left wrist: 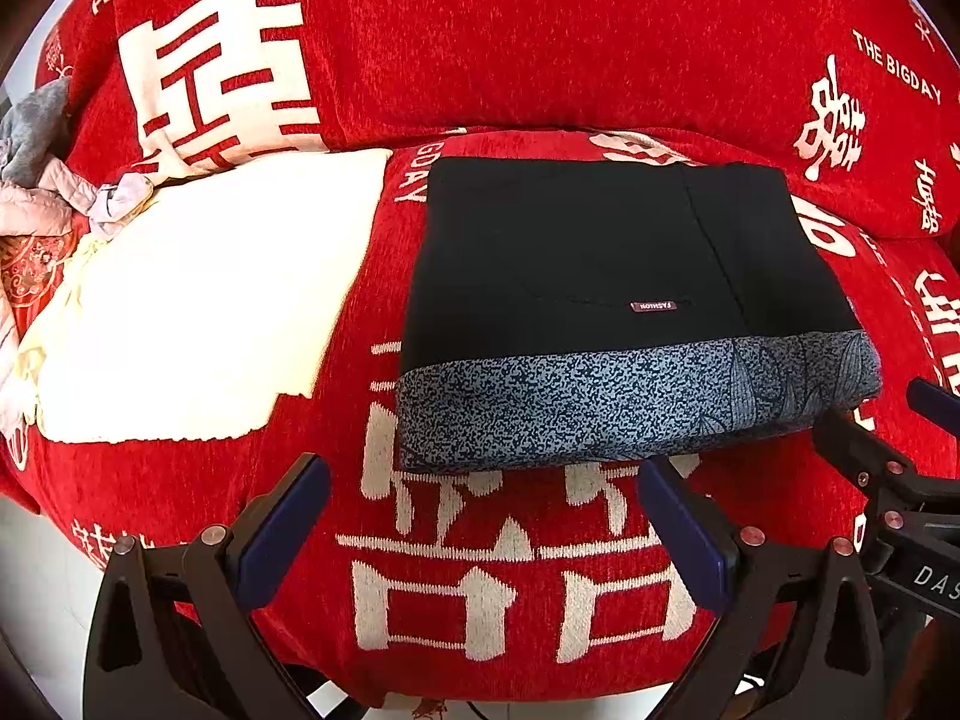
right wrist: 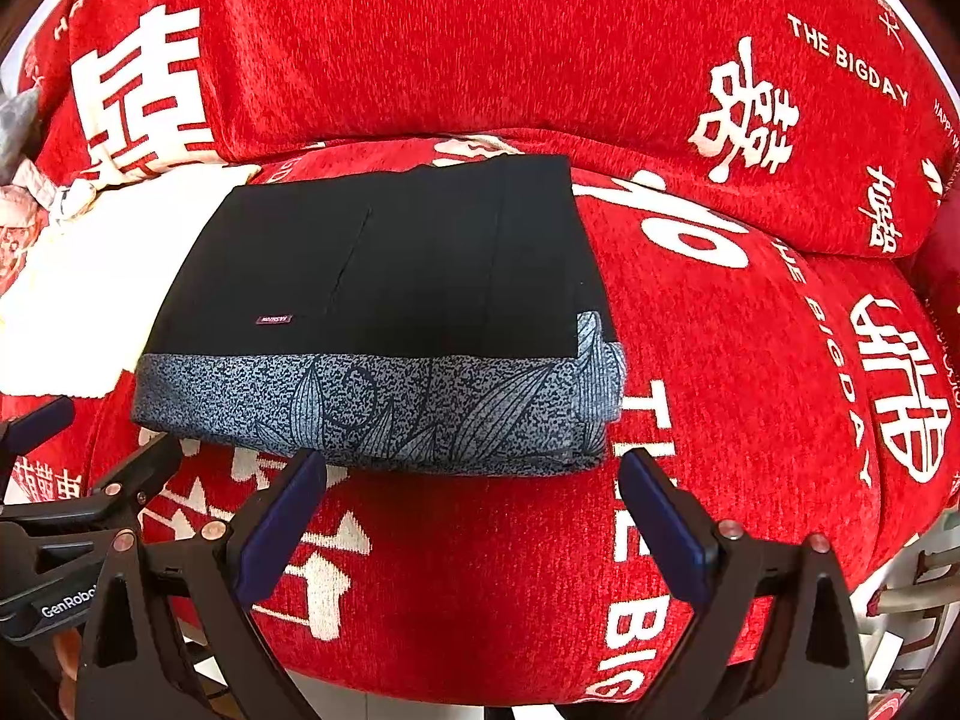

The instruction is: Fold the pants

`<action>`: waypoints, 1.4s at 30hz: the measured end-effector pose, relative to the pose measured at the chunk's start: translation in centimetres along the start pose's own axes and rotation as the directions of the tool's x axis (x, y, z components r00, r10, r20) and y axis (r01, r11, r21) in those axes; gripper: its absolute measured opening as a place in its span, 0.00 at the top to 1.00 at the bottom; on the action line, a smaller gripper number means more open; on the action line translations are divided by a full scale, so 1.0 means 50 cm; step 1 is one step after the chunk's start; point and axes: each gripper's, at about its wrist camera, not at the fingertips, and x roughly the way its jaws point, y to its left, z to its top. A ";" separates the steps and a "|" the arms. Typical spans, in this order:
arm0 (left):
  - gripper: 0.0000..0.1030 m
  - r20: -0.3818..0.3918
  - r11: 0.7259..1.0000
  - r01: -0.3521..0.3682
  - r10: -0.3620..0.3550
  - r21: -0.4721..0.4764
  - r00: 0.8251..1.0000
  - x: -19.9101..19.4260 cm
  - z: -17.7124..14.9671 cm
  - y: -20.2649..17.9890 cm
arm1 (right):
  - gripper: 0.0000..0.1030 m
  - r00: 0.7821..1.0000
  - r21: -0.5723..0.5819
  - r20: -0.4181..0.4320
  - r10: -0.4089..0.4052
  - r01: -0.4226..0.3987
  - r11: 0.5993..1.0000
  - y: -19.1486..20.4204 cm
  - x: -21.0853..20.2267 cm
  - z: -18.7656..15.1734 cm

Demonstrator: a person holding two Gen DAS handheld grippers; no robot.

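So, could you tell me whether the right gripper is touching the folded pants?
Apart. The right wrist view shows the right gripper open, with red sofa cover visible between its fingertips and the near edge of the folded pants.

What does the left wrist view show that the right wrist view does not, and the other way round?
Only the left wrist view shows the whole cream cloth beside the pants, the full gray and pink clothes pile at the far left, and the open left gripper from behind. Only the right wrist view shows the sofa seat stretching right of the pants, and the open right gripper from behind. Both show the folded black pants with a patterned blue band lying on the red sofa, untouched by any fingers.
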 end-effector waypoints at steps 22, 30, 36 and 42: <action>0.01 0.018 1.000 0.005 -0.005 0.002 1.000 -0.004 -0.004 -0.007 | 0.04 1.000 -0.003 0.007 -0.014 0.014 1.000 -0.005 -0.002 0.007; 0.01 0.010 1.000 -0.017 0.017 -0.011 1.000 -0.002 -0.008 0.002 | 0.04 1.000 -0.004 0.005 -0.017 0.017 1.000 -0.002 -0.001 0.009; 0.01 0.012 1.000 -0.022 0.022 0.007 1.000 -0.003 -0.005 -0.003 | 0.04 1.000 -0.011 0.006 -0.018 0.018 1.000 0.001 0.001 0.010; 0.01 -0.008 1.000 0.009 -0.009 0.009 1.000 0.008 0.004 -0.007 | 0.04 1.000 -0.016 0.008 -0.021 0.021 1.000 0.003 0.003 0.015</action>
